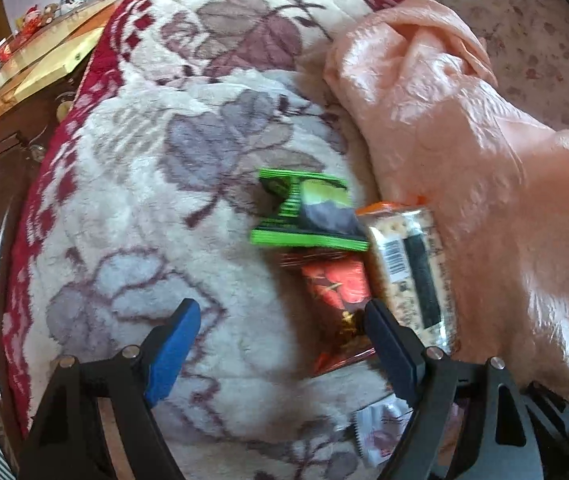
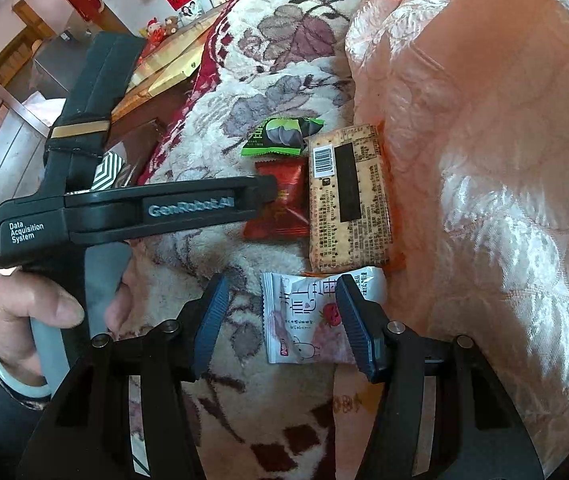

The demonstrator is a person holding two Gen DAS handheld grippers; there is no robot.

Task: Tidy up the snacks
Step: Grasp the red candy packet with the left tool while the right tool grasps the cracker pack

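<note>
Four snacks sit grouped on the bed blanket (image 2: 212, 300) beside the pink quilt (image 2: 484, 200): left gripper (image 1: 280, 328) jaws wide, empty, over the red packet (image 1: 336, 292); right gripper (image 2: 282, 312) half-open, straddling the white packet (image 2: 308, 320), not gripping.

A fluffy, matt floral blanket (image 2: 212, 128) lies beside a shiny, satin-like peach quilt (image 2: 484, 160), with glossy, probably plastic snack wrappers (image 2: 348, 200) and a polished wooden cabinet top (image 1: 24, 76).
</note>
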